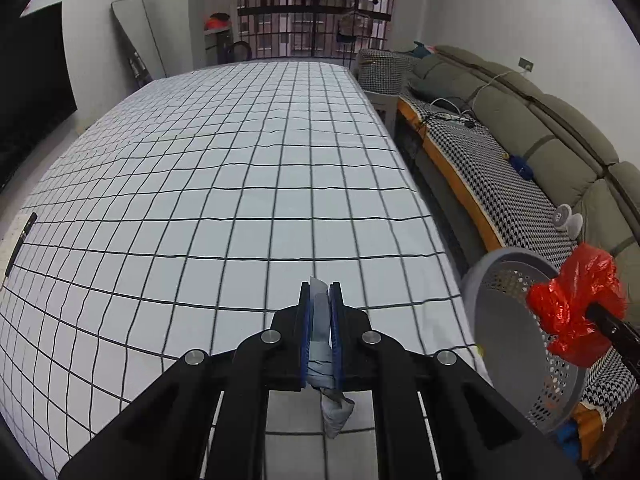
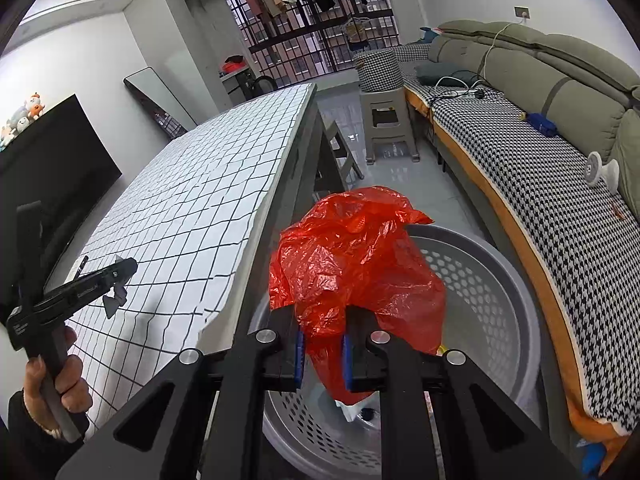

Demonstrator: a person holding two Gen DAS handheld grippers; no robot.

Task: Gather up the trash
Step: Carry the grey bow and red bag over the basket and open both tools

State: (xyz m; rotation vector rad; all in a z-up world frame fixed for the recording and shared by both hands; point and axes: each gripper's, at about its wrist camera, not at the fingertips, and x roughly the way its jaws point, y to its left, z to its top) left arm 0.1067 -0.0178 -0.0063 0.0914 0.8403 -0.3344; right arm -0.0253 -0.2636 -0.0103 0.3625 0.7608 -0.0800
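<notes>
My left gripper [image 1: 320, 292] is shut on a crumpled grey-white paper scrap [image 1: 335, 414], which hangs down behind the blue pads, above the checked tablecloth [image 1: 224, 200]. In the right wrist view, a hand [image 2: 56, 384] holds that left gripper [image 2: 130, 266] over the table's near end, and the scrap [image 2: 115, 300] dangles from it. My right gripper [image 2: 323, 320] is shut on a red plastic bag [image 2: 352, 256], held over the grey perforated basket [image 2: 488, 280] beside the table. The left wrist view shows the bag [image 1: 576, 304] in front of the basket [image 1: 508, 320].
A white scrap [image 2: 352, 408] lies at the basket's bottom. A sofa with a houndstooth cover [image 2: 540, 184] runs along the right, and a grey stool [image 2: 390, 120] stands beyond the basket. A black slim object [image 1: 22, 240] lies at the table's left edge. A dark screen [image 2: 52, 160] stands on the left.
</notes>
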